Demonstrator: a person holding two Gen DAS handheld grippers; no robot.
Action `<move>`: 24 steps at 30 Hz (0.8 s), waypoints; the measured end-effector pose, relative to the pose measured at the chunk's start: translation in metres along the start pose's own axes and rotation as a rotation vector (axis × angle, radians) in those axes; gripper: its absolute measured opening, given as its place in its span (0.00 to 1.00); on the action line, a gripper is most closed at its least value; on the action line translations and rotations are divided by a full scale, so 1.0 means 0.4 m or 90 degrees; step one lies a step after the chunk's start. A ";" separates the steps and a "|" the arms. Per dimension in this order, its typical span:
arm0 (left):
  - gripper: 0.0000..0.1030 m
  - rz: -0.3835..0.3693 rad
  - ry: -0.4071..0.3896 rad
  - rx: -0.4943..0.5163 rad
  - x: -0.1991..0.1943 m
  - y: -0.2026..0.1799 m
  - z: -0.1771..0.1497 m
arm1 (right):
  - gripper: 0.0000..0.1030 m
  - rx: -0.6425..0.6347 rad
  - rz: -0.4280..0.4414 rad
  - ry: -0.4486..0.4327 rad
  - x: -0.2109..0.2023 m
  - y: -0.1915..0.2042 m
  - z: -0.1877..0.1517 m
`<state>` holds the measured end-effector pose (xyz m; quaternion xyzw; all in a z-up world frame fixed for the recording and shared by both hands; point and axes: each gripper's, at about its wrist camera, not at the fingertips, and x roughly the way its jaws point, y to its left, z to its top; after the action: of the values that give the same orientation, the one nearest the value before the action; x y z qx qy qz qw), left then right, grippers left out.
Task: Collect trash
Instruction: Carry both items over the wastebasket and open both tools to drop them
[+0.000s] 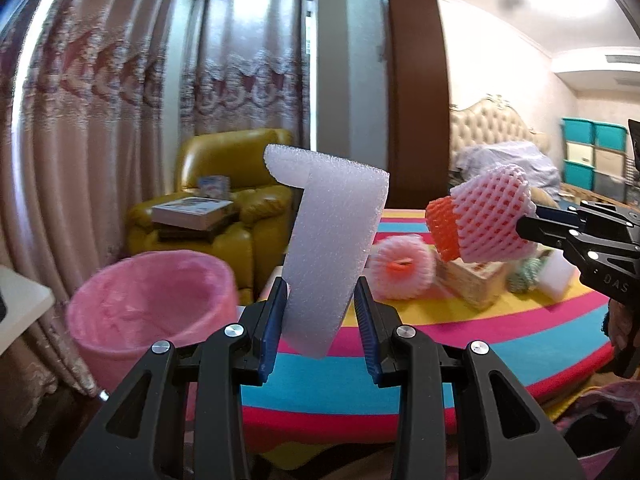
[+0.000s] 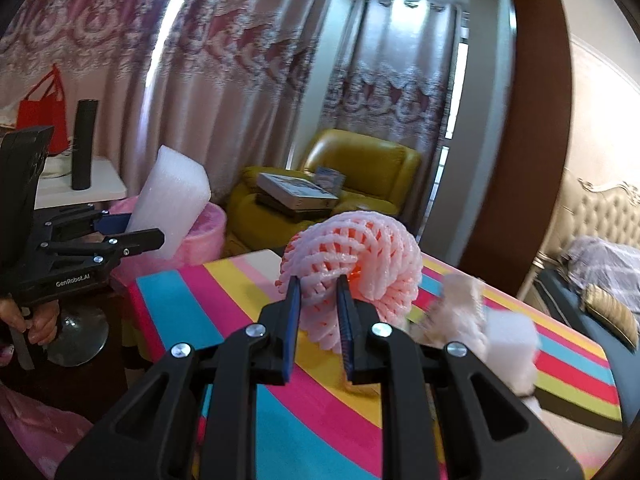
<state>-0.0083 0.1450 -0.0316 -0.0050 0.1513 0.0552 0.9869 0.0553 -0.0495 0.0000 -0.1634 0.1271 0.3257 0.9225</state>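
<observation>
My left gripper is shut on a white foam sheet, held upright in the air beside the striped table; it also shows in the right wrist view. The pink-lined trash bin stands to its left, below. My right gripper is shut on a pink foam fruit net with an orange net inside, held above the table; in the left wrist view the net is at the right.
On the table lie another pink fruit net, a small carton and white foam pieces. A yellow armchair with books stands behind the bin. A white side table holds a dark cylinder. Curtains and a bed are behind.
</observation>
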 end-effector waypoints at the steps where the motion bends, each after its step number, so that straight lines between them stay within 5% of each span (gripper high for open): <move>1: 0.31 0.013 -0.002 -0.005 -0.005 0.018 0.001 | 0.17 -0.004 0.009 0.000 0.010 0.011 0.007; 13: 0.31 0.135 -0.004 -0.052 -0.024 0.233 0.016 | 0.17 -0.063 0.112 -0.008 0.180 0.182 0.149; 24: 0.32 0.177 0.034 -0.090 0.047 0.393 0.005 | 0.18 -0.064 0.182 0.026 0.380 0.326 0.264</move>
<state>-0.0073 0.3031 -0.0344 -0.0553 0.1722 0.2020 0.9625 0.0998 0.1719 0.0164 -0.1965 0.1512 0.4565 0.8545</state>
